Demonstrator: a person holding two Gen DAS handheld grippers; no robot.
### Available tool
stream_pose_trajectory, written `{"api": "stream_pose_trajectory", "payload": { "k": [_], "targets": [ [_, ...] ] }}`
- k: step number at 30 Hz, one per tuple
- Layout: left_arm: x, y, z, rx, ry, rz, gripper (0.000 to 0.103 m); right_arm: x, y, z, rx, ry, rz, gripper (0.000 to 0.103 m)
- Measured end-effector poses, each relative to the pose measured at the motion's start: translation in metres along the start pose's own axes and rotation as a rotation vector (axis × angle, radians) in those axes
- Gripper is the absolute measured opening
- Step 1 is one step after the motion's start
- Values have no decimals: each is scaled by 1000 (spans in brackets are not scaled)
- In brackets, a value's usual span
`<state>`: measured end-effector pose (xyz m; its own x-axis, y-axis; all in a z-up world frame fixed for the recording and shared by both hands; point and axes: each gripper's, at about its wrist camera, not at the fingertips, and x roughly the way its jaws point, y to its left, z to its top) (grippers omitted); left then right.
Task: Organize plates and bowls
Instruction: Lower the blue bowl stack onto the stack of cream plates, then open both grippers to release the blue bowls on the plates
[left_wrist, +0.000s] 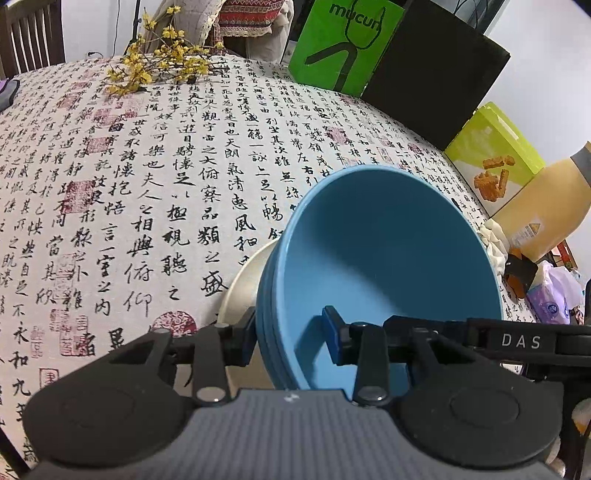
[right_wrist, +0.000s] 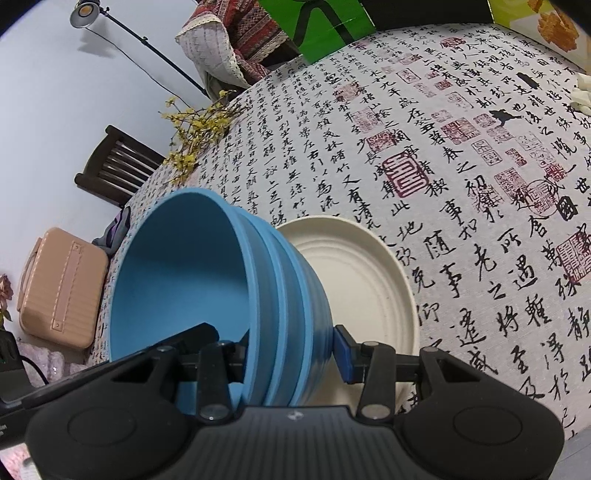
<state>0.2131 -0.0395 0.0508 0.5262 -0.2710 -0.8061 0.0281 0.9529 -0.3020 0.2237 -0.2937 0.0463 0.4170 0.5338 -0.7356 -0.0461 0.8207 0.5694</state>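
Observation:
A stack of nested blue bowls (left_wrist: 384, 251) hangs tilted over the calligraphy-print tablecloth (left_wrist: 147, 184), held from two sides. My left gripper (left_wrist: 288, 341) is shut on the stack's wall, one pad outside and one blue pad inside. In the right wrist view the blue bowls (right_wrist: 184, 273) lean left, and my right gripper (right_wrist: 291, 354) is shut on their wall the same way. A cream ridged plate (right_wrist: 362, 288) lies flat on the cloth right beside and below the stack. Only the edge of the cream plate (left_wrist: 240, 291) shows in the left wrist view.
A yellow flower branch (left_wrist: 159, 62) lies at the far side. A green bag (left_wrist: 340, 44), a black box (left_wrist: 436, 74), a snack box (left_wrist: 491, 155), a yellow bottle (left_wrist: 546, 206) and a tissue pack (left_wrist: 554, 299) crowd the right edge. A chair (right_wrist: 114, 166) and a pink case (right_wrist: 59, 288) stand beyond the table.

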Motion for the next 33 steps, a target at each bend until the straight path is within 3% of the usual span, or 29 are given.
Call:
{"api": "stream_pose_trajectory", "payload": {
  "k": [14,19,25,29,33],
  "targets": [
    [11,0,-2,-33,10,0,36,9,-17,5,-2,13,17,42],
    [12,1,-3,-45,6,-10,37,9,-19,6,-17,5,39,48],
    [2,2,-9,-36,-41,-21,49,-1,-18,4,-47,-48,69,62],
    [-14,5,-15,-28,-115,-5,73,-14,-18,-2,-100,-107,100,80],
    [-34,5,-27,7,-211,1,84,-34,-13,-17,-201,-213,112,90]
  ]
}}
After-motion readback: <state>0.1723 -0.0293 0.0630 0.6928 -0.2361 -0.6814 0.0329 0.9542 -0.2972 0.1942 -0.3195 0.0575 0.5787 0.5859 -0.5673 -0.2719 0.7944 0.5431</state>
